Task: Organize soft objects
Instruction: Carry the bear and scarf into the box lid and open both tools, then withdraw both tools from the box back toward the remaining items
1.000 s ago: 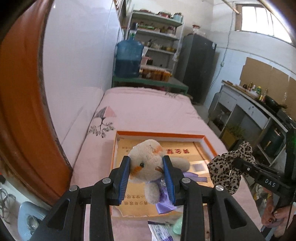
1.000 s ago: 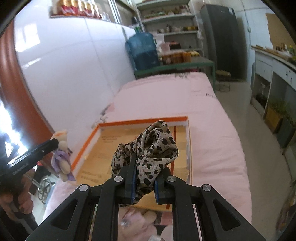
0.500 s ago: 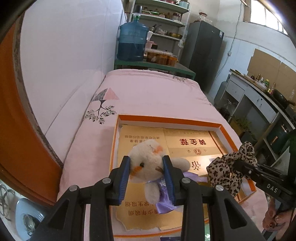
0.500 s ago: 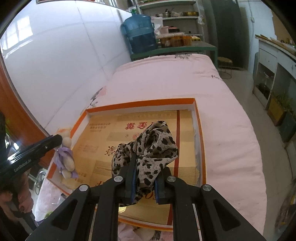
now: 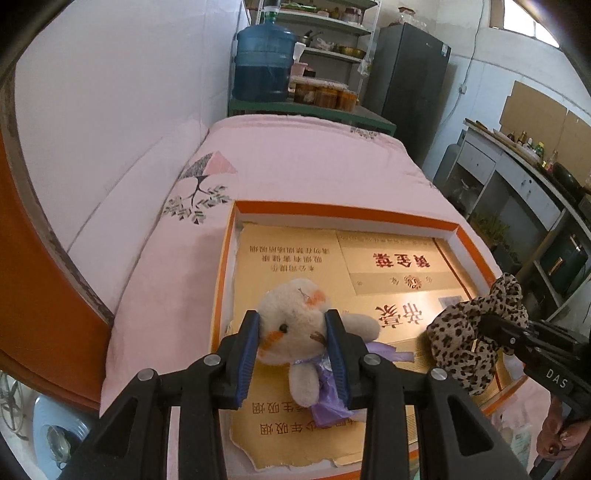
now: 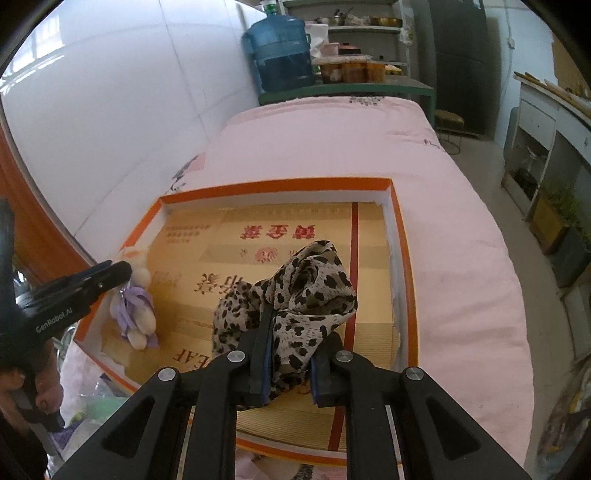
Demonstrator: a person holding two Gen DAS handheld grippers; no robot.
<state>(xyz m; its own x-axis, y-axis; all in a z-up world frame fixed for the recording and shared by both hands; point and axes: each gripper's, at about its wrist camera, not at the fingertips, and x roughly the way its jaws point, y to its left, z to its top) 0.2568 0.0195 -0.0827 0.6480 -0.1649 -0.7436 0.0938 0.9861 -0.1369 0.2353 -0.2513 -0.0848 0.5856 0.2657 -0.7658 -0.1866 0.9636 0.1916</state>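
Left tongs [image 5: 291, 334] pinch the cream plush bear with purple ribbon [image 5: 295, 325], right tongs [image 6: 286, 347] pinch the leopard-print fabric scarf [image 6: 295, 291], both over the orange-rimmed shallow cardboard box [image 6: 273, 184]. Box sits on a pink quilted bed [image 5: 295, 162]; white tiled wall [image 5: 129, 92] left, blue water jug [image 5: 264, 64] and metal shelving [image 5: 332, 26] behind.

Right gripper [image 6: 286, 334] clamps leopard scarf [image 6: 295, 291] over orange box [image 6: 402, 258].

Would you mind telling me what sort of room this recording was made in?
Probably a lived-in room that doubles as kitchen storage: a bed under a pink quilt, a water jug beside shelves of pots and jars, and a dark refrigerator.
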